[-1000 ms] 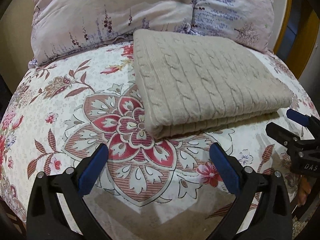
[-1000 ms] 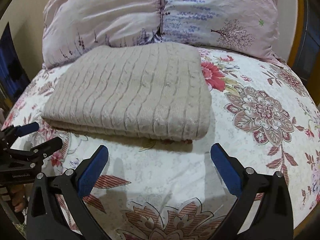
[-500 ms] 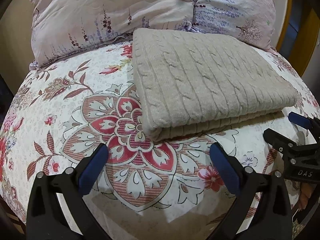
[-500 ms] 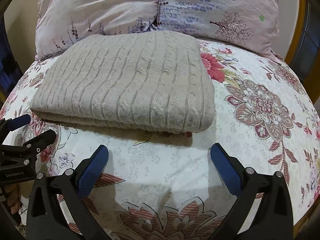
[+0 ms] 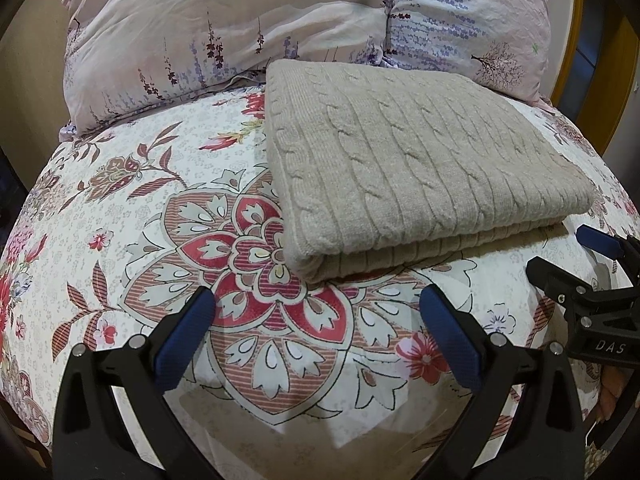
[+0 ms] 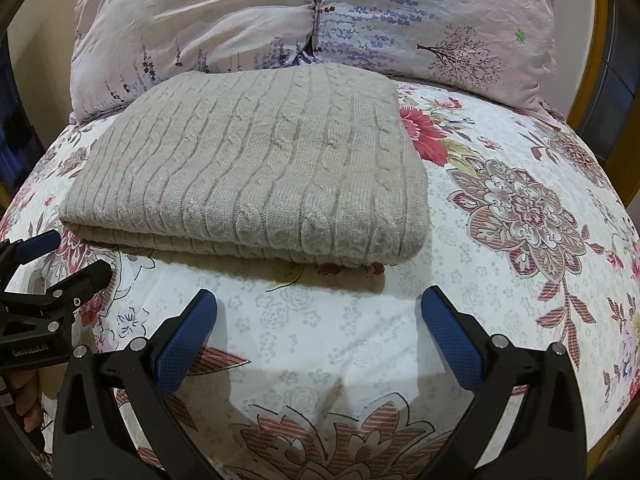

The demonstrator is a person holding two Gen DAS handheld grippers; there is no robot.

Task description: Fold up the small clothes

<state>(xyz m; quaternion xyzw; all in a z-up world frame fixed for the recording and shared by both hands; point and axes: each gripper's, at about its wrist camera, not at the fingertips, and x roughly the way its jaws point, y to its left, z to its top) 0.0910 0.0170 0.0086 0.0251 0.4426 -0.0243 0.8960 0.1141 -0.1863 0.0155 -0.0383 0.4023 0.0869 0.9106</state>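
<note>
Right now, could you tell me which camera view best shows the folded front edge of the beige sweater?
The right wrist view: the beige sweater sits centred, its layered front edge running unobstructed across the frame. The left wrist view shows the sweater off-centre, viewed from one corner, its edge receding rightwards.

Floral bedsheet, pillows behind

I see both wrist views evenly lit by warm, soft indoor light from above. The folded sweater throws a soft shadow onto the bedsheet along its near edge, and my gripper fingers cast faint ones too. Focus is sharp throughout; no glare. Fisheye distortion bulges the bed, and corners vignette to black.
</note>
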